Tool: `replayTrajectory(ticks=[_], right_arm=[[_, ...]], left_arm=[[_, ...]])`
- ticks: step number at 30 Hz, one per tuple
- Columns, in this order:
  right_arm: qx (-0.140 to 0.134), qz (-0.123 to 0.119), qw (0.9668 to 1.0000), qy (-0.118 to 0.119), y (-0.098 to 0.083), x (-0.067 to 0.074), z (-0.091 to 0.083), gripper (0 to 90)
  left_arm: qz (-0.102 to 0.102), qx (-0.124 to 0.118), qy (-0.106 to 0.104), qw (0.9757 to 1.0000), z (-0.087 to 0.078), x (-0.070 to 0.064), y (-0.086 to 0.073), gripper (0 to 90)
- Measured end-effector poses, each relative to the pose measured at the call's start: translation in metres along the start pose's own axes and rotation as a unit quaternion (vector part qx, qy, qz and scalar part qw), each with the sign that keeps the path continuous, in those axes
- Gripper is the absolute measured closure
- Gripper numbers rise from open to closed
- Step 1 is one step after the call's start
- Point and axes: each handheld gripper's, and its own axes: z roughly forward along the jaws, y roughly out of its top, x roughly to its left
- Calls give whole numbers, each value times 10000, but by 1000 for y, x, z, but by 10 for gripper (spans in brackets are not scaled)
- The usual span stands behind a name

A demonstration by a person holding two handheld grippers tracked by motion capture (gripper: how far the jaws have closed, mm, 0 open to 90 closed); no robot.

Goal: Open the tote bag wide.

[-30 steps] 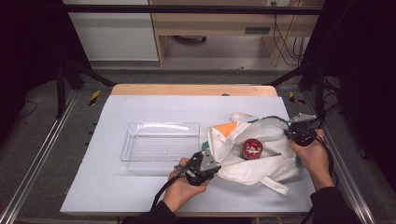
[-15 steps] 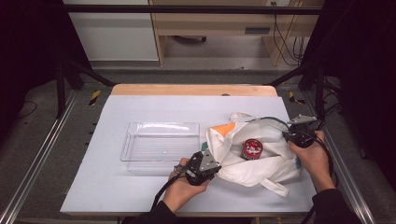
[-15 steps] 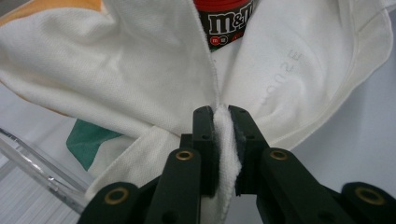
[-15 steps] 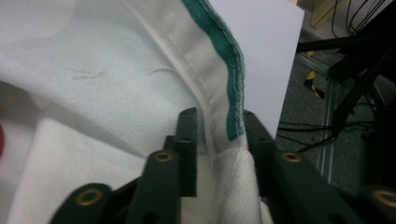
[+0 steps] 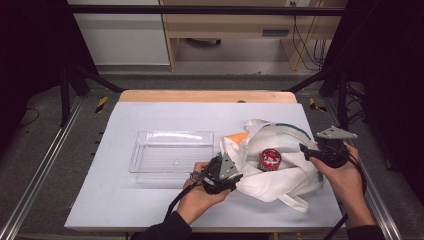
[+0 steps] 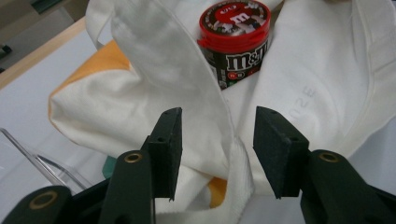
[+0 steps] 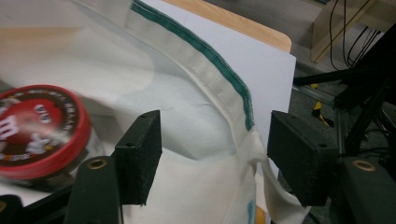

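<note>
- Both grippers have just been opening. Left gripper sits at the near-left rim of the white tote bag, jaws apart with a fold of the bag's hem between them, pads not pressing on it.
- Right gripper is at the bag's right edge, jaws wide, green-trimmed rim between the pads but loose.
- Red-lidded candy tub lies on the bag's cloth at the mouth, between the two grippers, uncovered. Something orange pokes out at the bag's far-left side.
- Clear plastic tray sits empty just left of the bag, near the left gripper.
- My read: the bag is spread, and the next job is taking the tub out to the tray.
- Clear both sets of pads off the cloth before moving, or the rim drags and rolls the tub.
- Grip the tub across its body below the lid, not the lid rim; it looks slick.
- Lift straight up past the folds, then go left to the tray.
</note>
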Motion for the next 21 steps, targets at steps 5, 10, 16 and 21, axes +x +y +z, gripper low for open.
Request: replayTrajectory(ticks=[5,10,16,21], right_arm=[[-98,11,9999,63,-1,11,-18,306],[-128,12,9999,27,-4,20,-33,304],[-99,81,9999,-11,-8,26,-47,365],[-47,73,9999,-78,-15,28,-51,379]], left_arm=[[32,-38,32,10000,-2,5,9,489],[58,-90,58,9999,-3,13,18,462],[36,-107,212,9997,-7,22,29,419],[33,-132,255,9996,-6,28,39,402]])
